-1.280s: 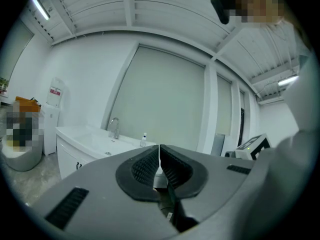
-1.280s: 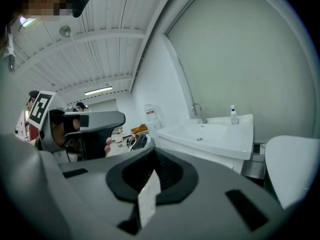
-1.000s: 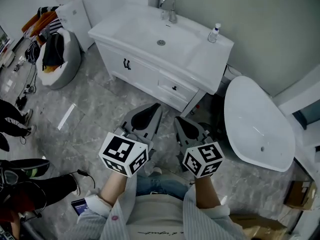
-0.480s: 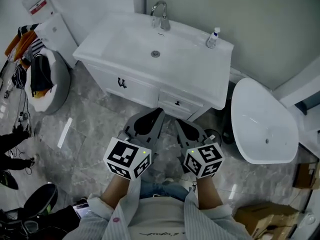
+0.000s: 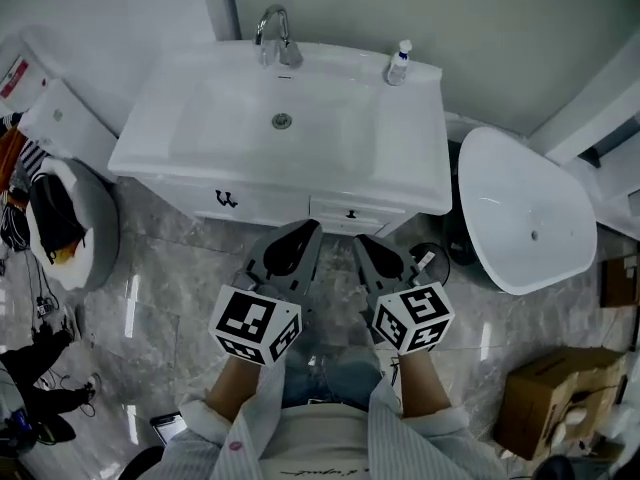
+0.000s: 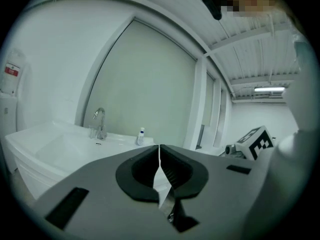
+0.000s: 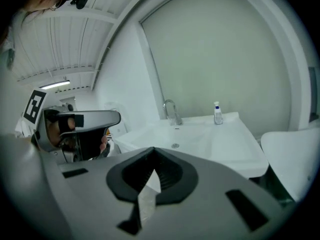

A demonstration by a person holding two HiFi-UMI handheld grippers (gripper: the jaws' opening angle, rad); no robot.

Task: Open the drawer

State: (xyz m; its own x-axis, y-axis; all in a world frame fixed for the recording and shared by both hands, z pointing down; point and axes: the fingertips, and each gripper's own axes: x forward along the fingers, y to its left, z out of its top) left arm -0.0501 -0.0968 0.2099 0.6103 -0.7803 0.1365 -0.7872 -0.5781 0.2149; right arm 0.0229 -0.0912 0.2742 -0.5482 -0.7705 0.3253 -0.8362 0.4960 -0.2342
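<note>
- White vanity cabinet: squarer-on and nearer than a second ago.
- Small white drawer, dark knob: right part of cabinet front, shut.
- Right gripper: nearer drawer, apart from knob; fingers closed, empty.
- Left gripper: just left; fingers closed, empty.
- Judgement: approach phase; knob grasp pending.

White surface carries a faucet at rear centre-left and a small bottle, upright, at rear right. Grey tiled floor carries a white oval fixture and a cardboard box, well apart.
</note>
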